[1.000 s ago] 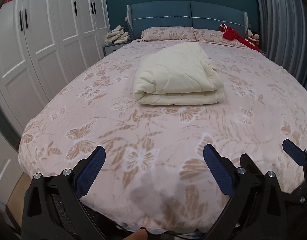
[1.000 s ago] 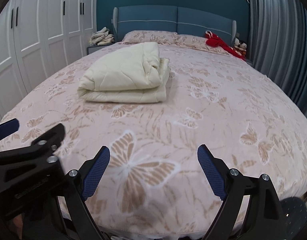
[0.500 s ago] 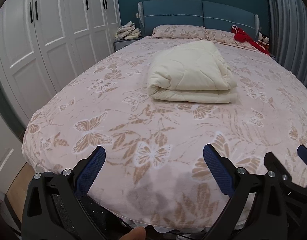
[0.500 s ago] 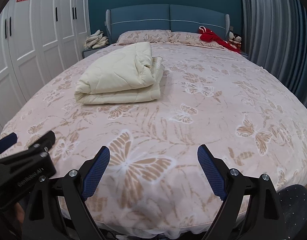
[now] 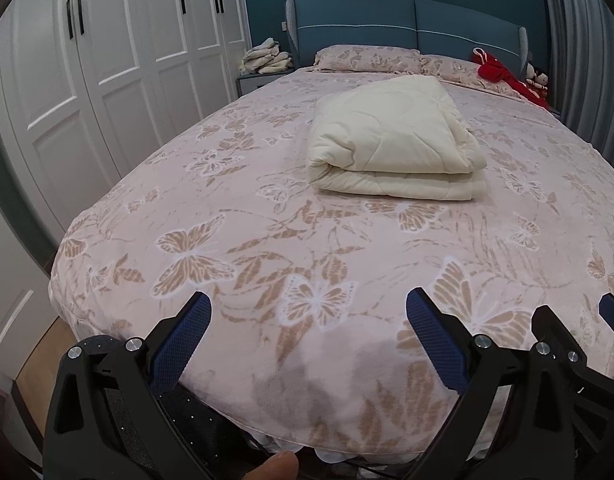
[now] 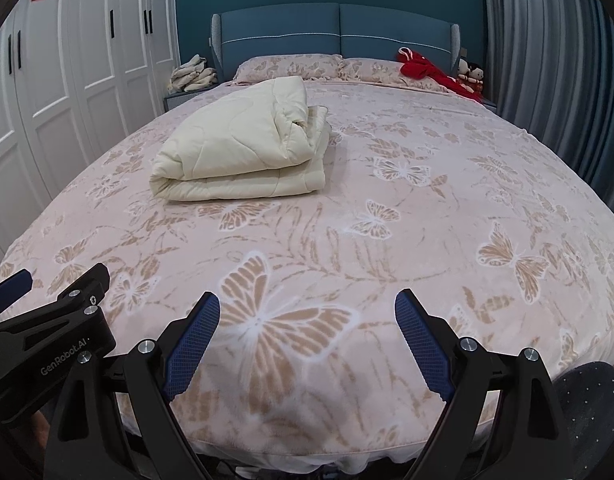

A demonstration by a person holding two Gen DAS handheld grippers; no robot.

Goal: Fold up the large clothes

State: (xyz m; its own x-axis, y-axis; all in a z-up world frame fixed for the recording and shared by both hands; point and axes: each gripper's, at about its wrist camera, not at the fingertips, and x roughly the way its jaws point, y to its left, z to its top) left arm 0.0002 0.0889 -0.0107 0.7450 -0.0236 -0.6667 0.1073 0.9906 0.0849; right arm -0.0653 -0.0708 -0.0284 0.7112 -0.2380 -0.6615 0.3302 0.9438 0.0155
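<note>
Over the foot edge of the bed (image 5: 147, 216) I hold both tools side by side, pointing down toward the butterfly-print cover. My left hand-held gripper (image 5: 307, 332) has its blue pads spread wide, with nothing between them but the bed cover below. My right hand-held gripper (image 6: 307, 328) stands just as wide apart and grips nothing either. From the right wrist view I see the left tool low at the left side; from the left wrist view part of the right tool shows at the lower right.

A cream quilt (image 5: 395, 140) lies folded into a thick bundle on the middle of the bed, somewhat toward the headboard (image 5: 407, 28) end, well apart from both tools. Its rounded fold faces the foot edge and its layered open edges face the right edge of the bed. Two pillows (image 6: 291, 66) sit along the head edge, with a red cloth (image 6: 423, 68) near the far right corner. White wardrobe doors (image 5: 107, 80) run along the left side.
</note>
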